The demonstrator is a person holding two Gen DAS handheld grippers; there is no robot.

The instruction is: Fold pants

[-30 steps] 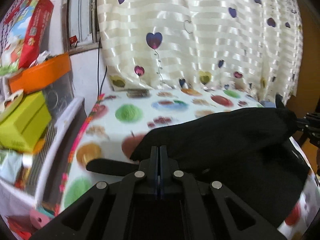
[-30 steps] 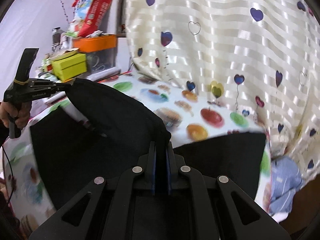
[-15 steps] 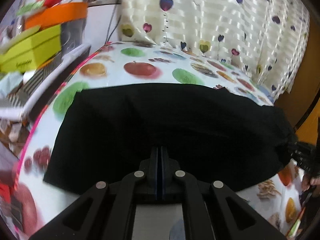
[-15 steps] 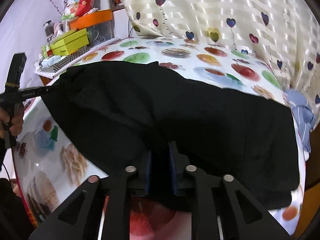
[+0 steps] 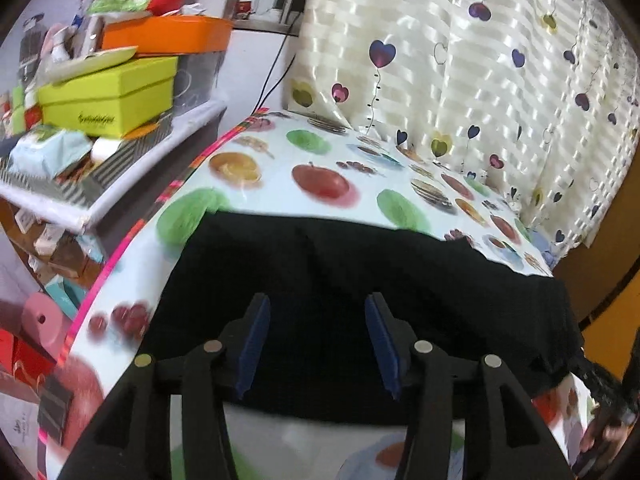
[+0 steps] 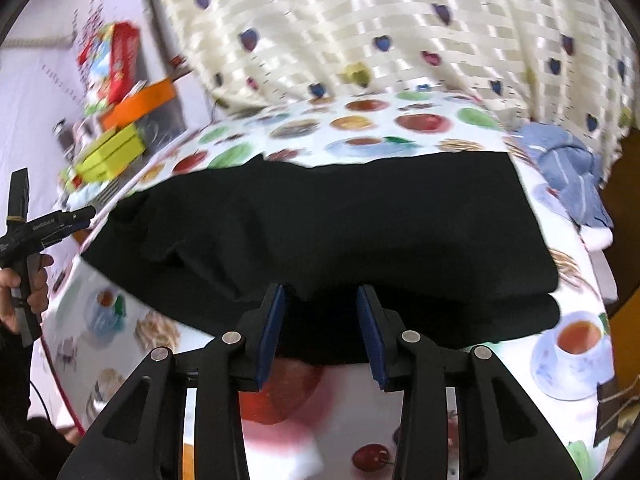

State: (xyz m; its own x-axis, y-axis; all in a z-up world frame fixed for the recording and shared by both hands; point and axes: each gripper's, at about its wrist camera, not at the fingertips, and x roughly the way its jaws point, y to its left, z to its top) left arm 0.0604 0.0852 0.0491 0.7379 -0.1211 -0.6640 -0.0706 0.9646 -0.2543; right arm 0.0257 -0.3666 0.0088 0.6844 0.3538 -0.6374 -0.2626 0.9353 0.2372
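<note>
The black pants (image 5: pixel 360 280) lie folded over on the fruit-print tablecloth (image 5: pixel 320 160). They also show in the right wrist view (image 6: pixel 340 232), with a doubled layer along the near right edge. My left gripper (image 5: pixel 316 320) is open and empty, its blue pads just above the pants' near edge. My right gripper (image 6: pixel 320 308) is open and empty over the near edge at the other end. The left gripper also shows at the far left of the right wrist view (image 6: pixel 80 216), off the cloth's corner.
A cluttered shelf with a yellow-green box (image 5: pixel 108 100) and an orange box (image 5: pixel 164 36) stands left of the table. A heart-print curtain (image 5: pixel 480 60) hangs behind. A blue cloth (image 6: pixel 568 168) lies at the table's far right corner.
Both grippers were shut on the pants, carried the held edge toward the near side and laid it down. Both have since opened and let go.
</note>
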